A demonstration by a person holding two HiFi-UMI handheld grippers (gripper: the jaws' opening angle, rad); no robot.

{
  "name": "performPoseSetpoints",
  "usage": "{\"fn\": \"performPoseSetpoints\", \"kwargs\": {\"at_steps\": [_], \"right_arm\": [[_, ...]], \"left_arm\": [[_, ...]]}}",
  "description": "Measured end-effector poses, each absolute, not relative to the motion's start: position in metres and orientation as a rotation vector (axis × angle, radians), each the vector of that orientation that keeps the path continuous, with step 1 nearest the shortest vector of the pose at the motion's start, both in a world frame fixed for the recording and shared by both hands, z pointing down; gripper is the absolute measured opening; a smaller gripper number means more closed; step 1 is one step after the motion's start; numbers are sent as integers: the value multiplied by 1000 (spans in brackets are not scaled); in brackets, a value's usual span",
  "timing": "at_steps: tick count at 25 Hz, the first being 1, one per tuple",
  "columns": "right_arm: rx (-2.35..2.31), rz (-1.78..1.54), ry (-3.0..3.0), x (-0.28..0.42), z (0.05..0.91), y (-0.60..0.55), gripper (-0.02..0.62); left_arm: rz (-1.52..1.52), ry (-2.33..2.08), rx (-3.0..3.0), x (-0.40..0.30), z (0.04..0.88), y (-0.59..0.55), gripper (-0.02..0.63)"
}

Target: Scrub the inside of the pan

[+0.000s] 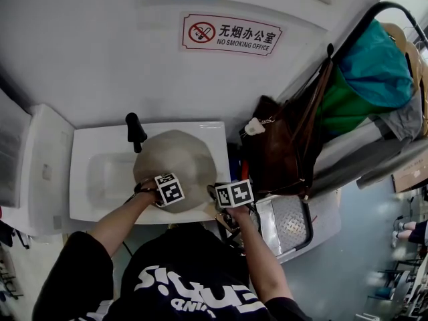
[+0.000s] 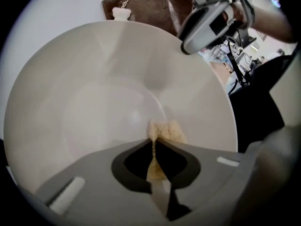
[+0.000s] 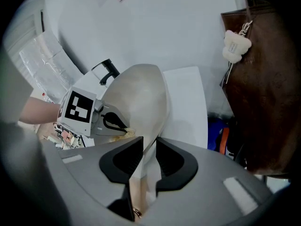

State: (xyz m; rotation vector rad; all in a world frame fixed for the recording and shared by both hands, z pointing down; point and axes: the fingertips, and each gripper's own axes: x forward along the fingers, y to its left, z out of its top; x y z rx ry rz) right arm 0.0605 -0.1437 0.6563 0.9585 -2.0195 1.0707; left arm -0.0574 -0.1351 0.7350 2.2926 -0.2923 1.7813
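Left hand-held gripper (image 2: 154, 136) pinches a sponge (image 2: 170, 132) hidden from the head view; right hand-held gripper (image 3: 149, 143) clamps the pan (image 3: 141, 95).

Overall light: bright, even and diffuse, with no hard shadows on the white wall (image 1: 100, 52).
Head view sharpness: crisp; the sign (image 1: 231, 34) reads clearly.
Head view distortion: straight edges bow outward toward the borders.
Gripper views' edges: black rounded vignette at the corners and a strong fisheye bend.
Glare: soft pale sheen inside the pan (image 2: 117, 93), no harsh hotspot.
Focus: the jaws close to each lens look soft and blurred.
Darkest area: the brown bag (image 3: 263, 88) at right, with little detail.
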Motion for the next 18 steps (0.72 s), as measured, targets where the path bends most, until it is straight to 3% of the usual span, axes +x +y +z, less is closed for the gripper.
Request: {"fn": "performPoseSetpoints", "kwargs": {"at_steps": [7,18], "right_arm": [[950,1065,-2026,60,655,-144,94],[945,1065,-2031,58,654,-145,94]], "left_arm": [[1871,-377,2279,-80,736,-153,21],[1892,-921,2274,-122,716,-228,20]]}}
